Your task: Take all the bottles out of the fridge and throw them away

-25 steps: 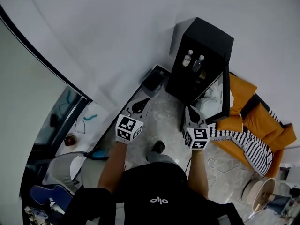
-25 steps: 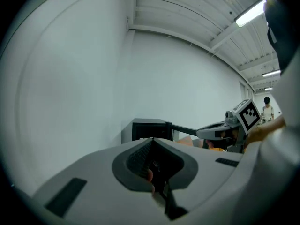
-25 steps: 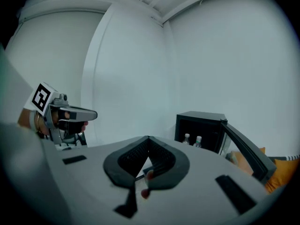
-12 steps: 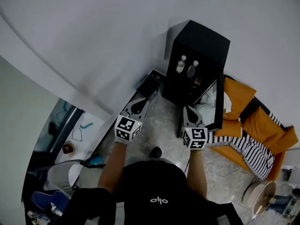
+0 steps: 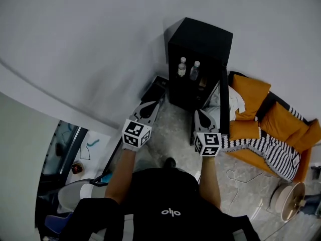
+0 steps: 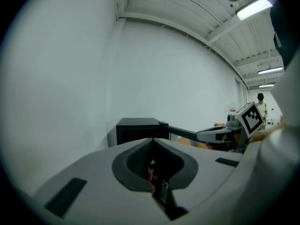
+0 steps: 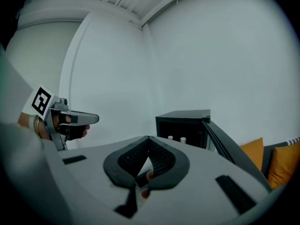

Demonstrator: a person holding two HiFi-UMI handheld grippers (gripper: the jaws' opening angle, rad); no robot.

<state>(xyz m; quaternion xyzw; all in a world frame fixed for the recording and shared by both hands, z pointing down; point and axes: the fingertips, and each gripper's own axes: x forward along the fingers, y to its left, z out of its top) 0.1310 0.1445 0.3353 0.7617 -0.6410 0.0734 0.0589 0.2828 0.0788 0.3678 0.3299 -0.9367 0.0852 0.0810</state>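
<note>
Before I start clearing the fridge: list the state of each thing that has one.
fridge: door swung open
left bottle: upright inside, untouched
right bottle: upright beside it, untouched
left gripper: shut, empty
right gripper: shut, empty

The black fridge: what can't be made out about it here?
- Head view: the two clear bottles in the black fridge are too small to read labels, and the space below them lies in shadow.
- Right gripper view: the right gripper hides all but the bottle caps.
- Left gripper view: the fridge's inside is just dark.
</note>
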